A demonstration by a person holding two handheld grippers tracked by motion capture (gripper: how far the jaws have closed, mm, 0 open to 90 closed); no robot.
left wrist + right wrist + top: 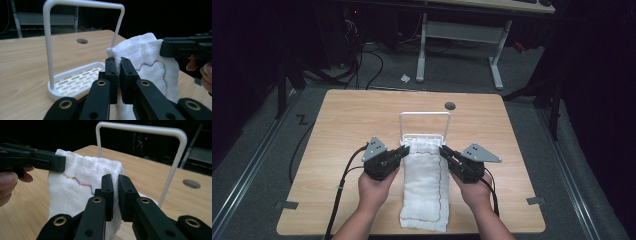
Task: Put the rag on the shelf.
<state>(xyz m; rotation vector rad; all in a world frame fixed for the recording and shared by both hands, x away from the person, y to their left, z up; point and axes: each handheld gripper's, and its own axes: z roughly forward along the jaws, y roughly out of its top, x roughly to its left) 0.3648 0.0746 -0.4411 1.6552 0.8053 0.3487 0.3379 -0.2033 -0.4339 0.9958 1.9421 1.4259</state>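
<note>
Now, my hands: both palms-down, reaching forward side by side.
Left gripper [117, 65]: pinching the white woven cloth with rainbow stitching [150, 62] at its corner.
Right gripper [115, 183]: seemingly clamped on the opposite corner.
White plastic rack [424, 116]: just behind.

The towel [426, 185] is white cloth with a coarse, open weave and a thin line of coloured stitching. The rack [75, 80] looks like smooth white plastic, its base slotted. The table [352, 120] has a pale, matt wood-grain top. Both tongs [117, 65] [115, 182] are matt black plastic with brass-coloured rivets.
</note>
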